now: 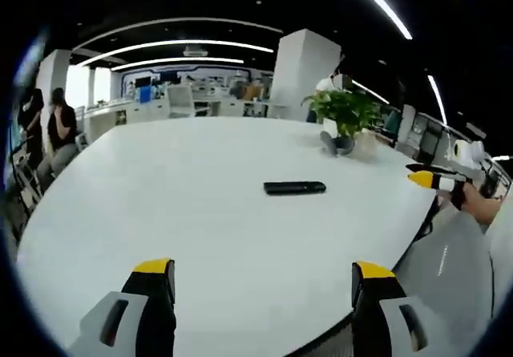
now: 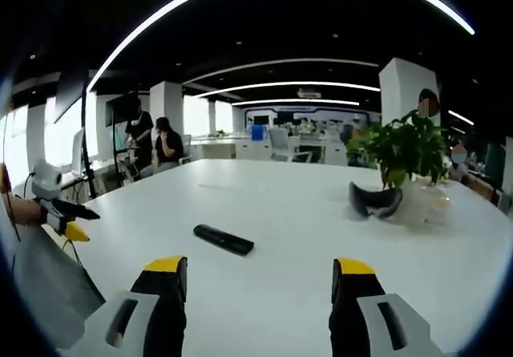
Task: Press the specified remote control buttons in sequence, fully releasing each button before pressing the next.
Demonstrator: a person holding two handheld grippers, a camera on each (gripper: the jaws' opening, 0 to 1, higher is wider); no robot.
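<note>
A black remote control point(image 1: 294, 187) lies flat on the white table point(image 1: 200, 212), well beyond my jaws. My left gripper point(image 1: 264, 281) is open over the near table edge, nothing between its yellow-tipped fingers point(image 1: 154, 267). At the right rim of the left gripper view the right gripper point(image 1: 429, 174) shows with a hand behind it. In the right gripper view the remote point(image 2: 224, 240) lies left of centre, ahead of my open right gripper point(image 2: 258, 281). The left gripper point(image 2: 70, 221) appears at that view's left edge, off the table point(image 2: 321, 229).
A potted green plant point(image 1: 346, 116) stands at the table's far side, with a dark curved object point(image 2: 375, 201) at its base. Two people point(image 2: 156, 142) stand or sit beyond the table's far end. Office desks and white pillars fill the background.
</note>
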